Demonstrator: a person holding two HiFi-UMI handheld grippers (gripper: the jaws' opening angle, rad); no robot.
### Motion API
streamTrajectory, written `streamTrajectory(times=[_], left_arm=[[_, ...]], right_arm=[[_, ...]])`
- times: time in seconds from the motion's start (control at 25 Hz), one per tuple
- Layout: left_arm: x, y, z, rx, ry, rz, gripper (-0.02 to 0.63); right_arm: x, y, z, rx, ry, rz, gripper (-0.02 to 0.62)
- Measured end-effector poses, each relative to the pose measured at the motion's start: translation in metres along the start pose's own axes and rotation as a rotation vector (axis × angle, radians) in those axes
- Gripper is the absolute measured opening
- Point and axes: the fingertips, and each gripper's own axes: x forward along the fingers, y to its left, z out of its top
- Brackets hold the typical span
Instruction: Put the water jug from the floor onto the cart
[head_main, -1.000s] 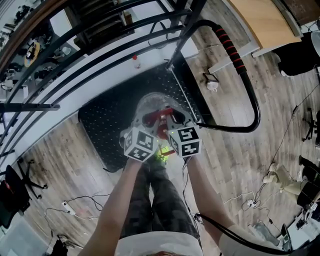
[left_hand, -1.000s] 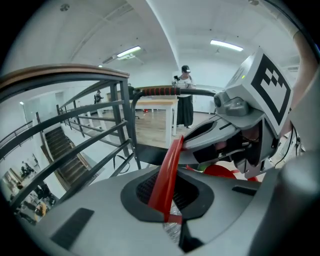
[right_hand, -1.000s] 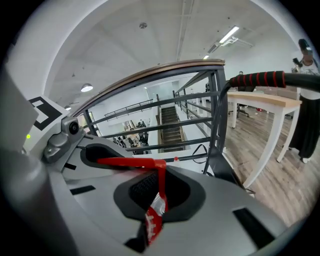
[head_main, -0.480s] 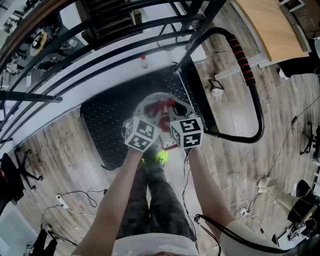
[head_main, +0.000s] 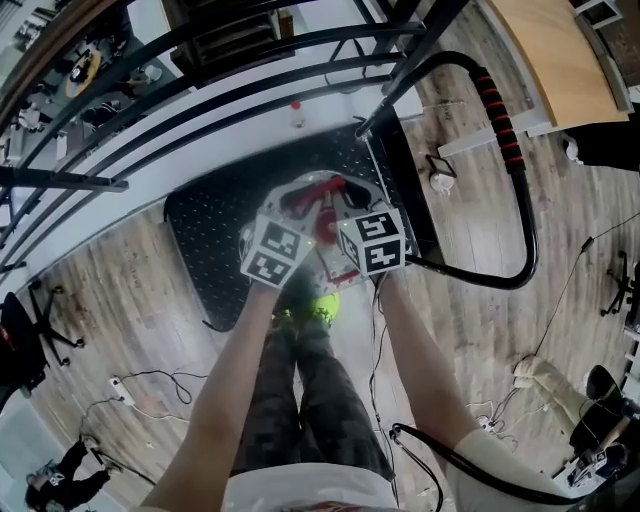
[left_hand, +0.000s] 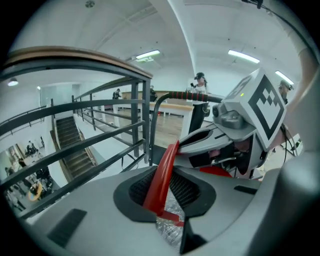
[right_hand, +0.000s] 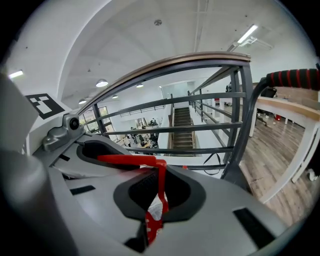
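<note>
The clear water jug (head_main: 300, 195) with a red handle (head_main: 322, 187) is over the cart's black studded platform (head_main: 200, 240); whether it rests on the platform I cannot tell. My left gripper (head_main: 300, 215) and right gripper (head_main: 338, 215) meet side by side on top of it. In the left gripper view the red handle (left_hand: 162, 175) runs between the pads of the left gripper (left_hand: 165, 202), whose jaws are opening slightly. In the right gripper view the right gripper (right_hand: 157, 200) is shut on the red handle (right_hand: 160, 182). The jug's body is mostly hidden under the marker cubes.
The cart's curved push handle (head_main: 500, 110) with a red and black grip rises at the right. A dark metal railing (head_main: 200, 60) runs along behind the cart. A small red-capped bottle (head_main: 295, 108) stands past the platform. Cables (head_main: 140, 385) lie on the wooden floor.
Both grippers have carried the jug a little farther over the cart's platform, away from the person's feet.
</note>
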Motion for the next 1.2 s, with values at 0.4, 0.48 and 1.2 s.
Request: streamTrajectory(times=[0.4,0.48,1.2], left_arm=[[-0.015,0.021,-0.008,-0.044,-0.035,0.032,0.141],[-0.016,0.022,-0.009,-0.042,-0.032,0.036,0.141],[-0.046,0.046,-0.013,0.005,-0.01,0.074,0.144]], right_arm=[[0.021,0.008,0.006,-0.044,0.025,-0.02,0.02],[0.023,0.007,0.006,-0.061,0.034,-0.024,0.02],[0.003,0.012,0.023,-0.056,0.02,-0.08,0.156]])
